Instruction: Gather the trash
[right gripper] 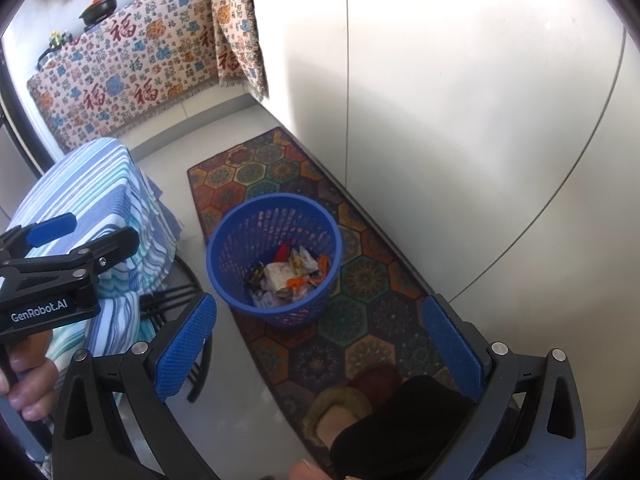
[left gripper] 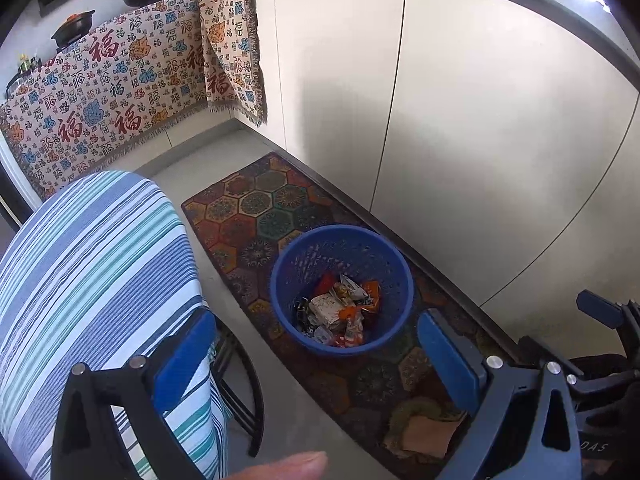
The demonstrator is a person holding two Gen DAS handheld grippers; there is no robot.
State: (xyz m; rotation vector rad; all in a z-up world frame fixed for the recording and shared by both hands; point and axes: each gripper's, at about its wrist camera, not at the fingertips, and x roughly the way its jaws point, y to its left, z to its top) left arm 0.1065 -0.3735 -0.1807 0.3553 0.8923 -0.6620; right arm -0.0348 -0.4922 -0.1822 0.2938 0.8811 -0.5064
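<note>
A blue plastic mesh bin (left gripper: 280, 292) stands on a patterned rug and holds several crumpled wrappers (left gripper: 340, 310). It also shows in the right wrist view (right gripper: 232, 248), with the wrappers (right gripper: 288, 276) at its bottom. My left gripper (left gripper: 316, 354) is open and empty, above and in front of the bin. My right gripper (right gripper: 320, 340) is open and empty, also above the bin's near side. The left gripper's body shows at the left of the right wrist view (right gripper: 52, 276); the right gripper's edge shows at the far right of the left wrist view (left gripper: 600, 316).
A hexagon-patterned rug (right gripper: 360, 280) lies along white cabinet doors (left gripper: 480, 140). A striped-cloth table (left gripper: 88, 272) stands left of the bin, on a black frame. A patterned cloth (left gripper: 100, 96) covers the far counter, with pans on it. The person's slippered foot (right gripper: 352, 404) is on the rug.
</note>
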